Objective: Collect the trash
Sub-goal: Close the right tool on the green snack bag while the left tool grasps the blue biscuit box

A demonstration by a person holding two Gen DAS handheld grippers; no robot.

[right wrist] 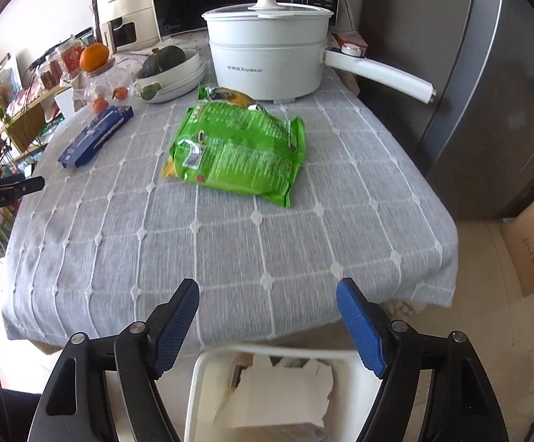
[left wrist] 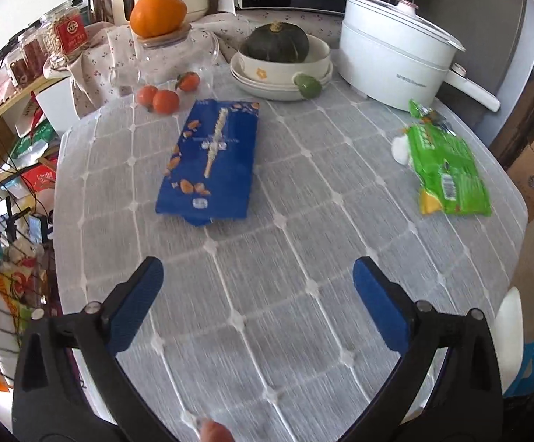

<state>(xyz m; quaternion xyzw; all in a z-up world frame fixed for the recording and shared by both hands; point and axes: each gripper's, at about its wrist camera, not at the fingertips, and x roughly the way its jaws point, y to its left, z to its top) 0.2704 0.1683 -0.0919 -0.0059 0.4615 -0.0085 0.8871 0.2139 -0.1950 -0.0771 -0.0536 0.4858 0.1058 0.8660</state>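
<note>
The left gripper point(left wrist: 257, 276) is showing black, triangular-cutout arms, silver pivot screws and blue textured pads point(left wrist: 138, 304). The right gripper point(right wrist: 267, 294) is wearing the same black frame, silver screws and blue ribbed pads point(right wrist: 359, 326).

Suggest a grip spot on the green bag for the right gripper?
Take the green bag by its near corner seam, coming in low from the table edge with the open right gripper. The bag lies flat and is probably wider than the jaws, but that flat crimped edge points toward the gripper with bare cloth around it. The pot crowds the far end.
</note>
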